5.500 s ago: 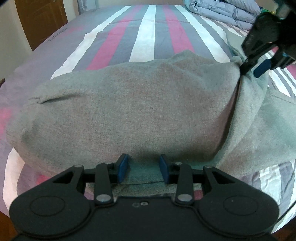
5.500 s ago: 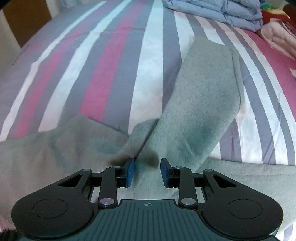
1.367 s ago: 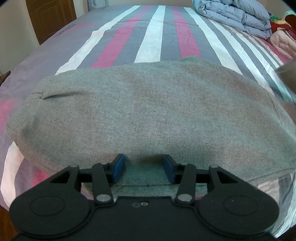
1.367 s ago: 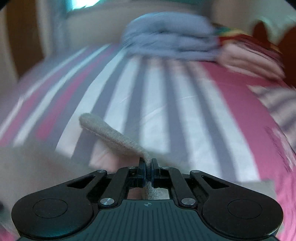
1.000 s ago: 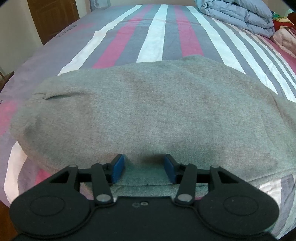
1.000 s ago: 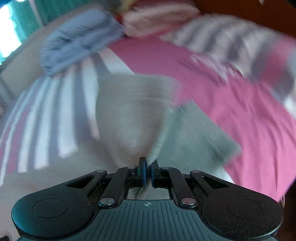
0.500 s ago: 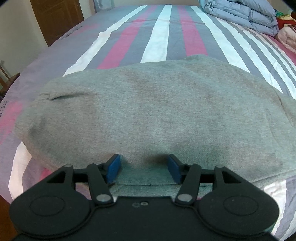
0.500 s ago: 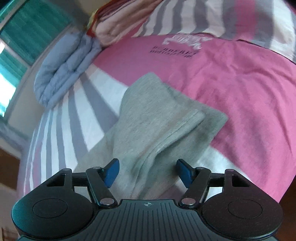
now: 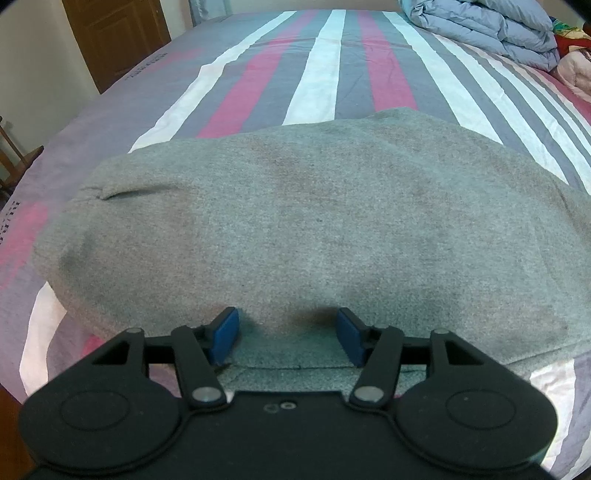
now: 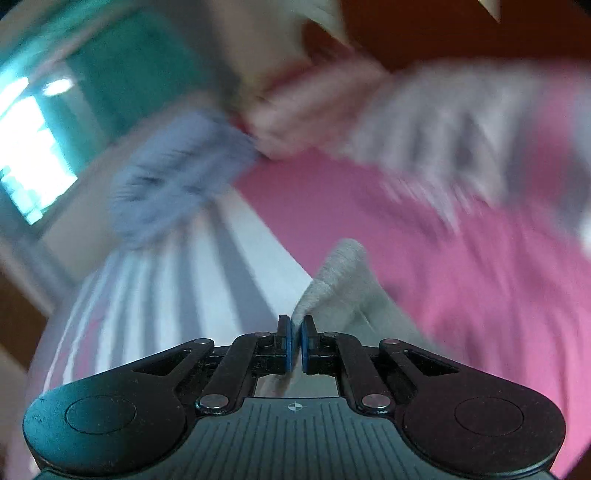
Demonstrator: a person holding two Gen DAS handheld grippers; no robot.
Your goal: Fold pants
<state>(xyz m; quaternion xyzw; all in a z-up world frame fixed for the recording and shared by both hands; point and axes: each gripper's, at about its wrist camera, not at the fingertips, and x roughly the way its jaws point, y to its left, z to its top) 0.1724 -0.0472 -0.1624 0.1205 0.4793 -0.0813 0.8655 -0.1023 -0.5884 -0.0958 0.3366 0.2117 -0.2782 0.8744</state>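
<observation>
Grey sweatpants (image 9: 314, 229) on the striped bed (image 9: 332, 74)
Left tongs (image 9: 290, 334) gape wide over the near hem; right tongs (image 10: 295, 341) pinch a sweatpants cuff, that view blurred.

Pants on the bed

Pants (image 9: 303, 221) lie across the bed (image 9: 332, 66); quilt (image 9: 487, 26) behind them, door (image 9: 114, 37) far left.

soft even light and fisheye bending in both views; right wrist view heavily motion-blurred, window (image 10: 26, 162) glaring.
</observation>
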